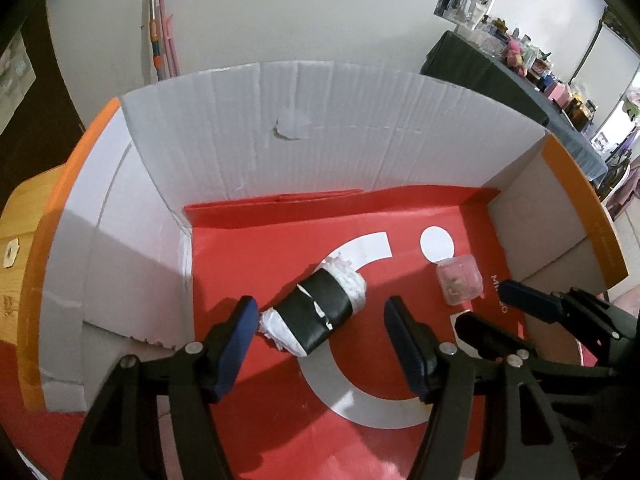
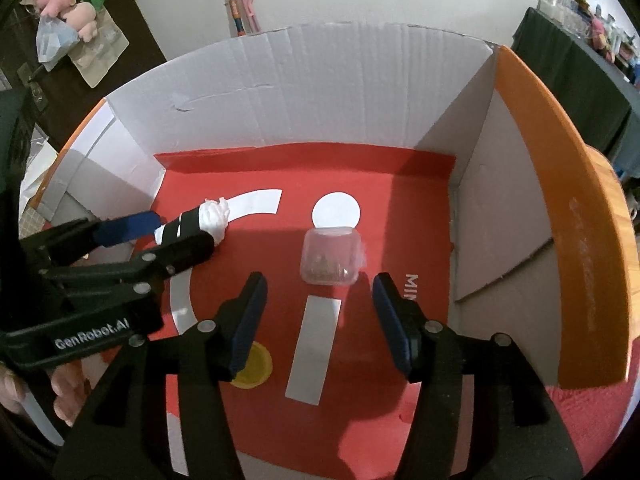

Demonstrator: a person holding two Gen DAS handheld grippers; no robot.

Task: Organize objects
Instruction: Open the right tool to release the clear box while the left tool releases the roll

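Note:
A white crumpled bundle wrapped in a black band (image 1: 320,312) lies on the red floor of an open cardboard box (image 1: 332,128). My left gripper (image 1: 320,346) is open, its fingers either side of the bundle's near end, not closed on it. A small clear plastic container (image 2: 330,256) stands on the red floor just beyond my right gripper (image 2: 318,316), which is open and empty. The container also shows in the left wrist view (image 1: 459,279), with the right gripper (image 1: 492,312) beside it. The bundle (image 2: 208,218) and the left gripper (image 2: 160,236) show in the right wrist view.
The box has white inner walls (image 2: 340,92) and orange outer edges (image 2: 560,208). A yellow disc (image 2: 256,368) lies on the red floor under my right gripper's left finger. A cluttered dark-clothed table (image 1: 520,80) stands beyond the box at right.

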